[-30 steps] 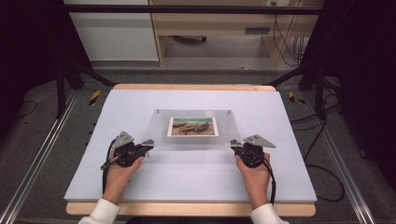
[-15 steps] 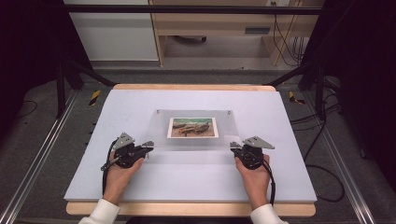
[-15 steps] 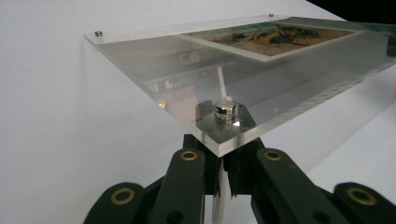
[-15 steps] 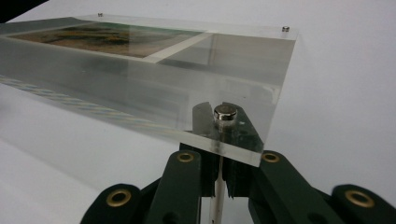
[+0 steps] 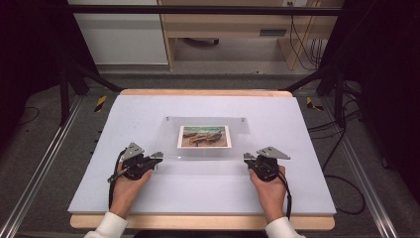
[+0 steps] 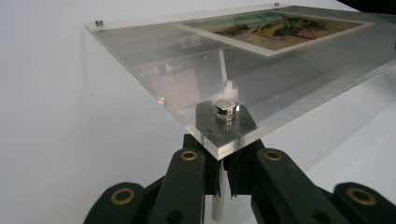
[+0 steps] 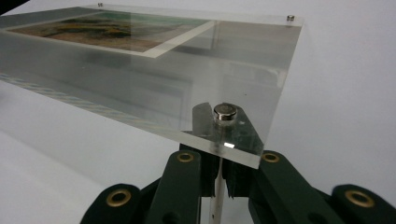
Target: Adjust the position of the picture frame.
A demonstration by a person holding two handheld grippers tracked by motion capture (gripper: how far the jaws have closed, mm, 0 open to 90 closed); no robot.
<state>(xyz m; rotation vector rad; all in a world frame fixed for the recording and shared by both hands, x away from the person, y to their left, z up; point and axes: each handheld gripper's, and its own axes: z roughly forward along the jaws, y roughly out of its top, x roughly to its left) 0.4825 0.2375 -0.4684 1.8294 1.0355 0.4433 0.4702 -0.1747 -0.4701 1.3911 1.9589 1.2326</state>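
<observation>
On the white table top (image 5: 148, 198), a clear acrylic frame (image 5: 208, 153) with a landscape picture (image 5: 204, 136) sandwiched in it sits in the middle, its near edge raised off the surface. The left gripper (image 5: 157, 155) meets the frame's near left corner and the right gripper (image 5: 246, 156) its near right corner, each carried in one of the person's hands that come in from the bottom of the high view. In the left gripper view the black jaws are clenched on the frame just below the corner, where a small round metal stud (image 6: 226, 108) sits on top of the frame; the picture (image 6: 275, 28) lies farther along the sheet. In the right gripper view the jaws likewise pinch the frame (image 7: 187, 84) under a matching stud (image 7: 224, 112). Other studs mark the far corners.
</observation>
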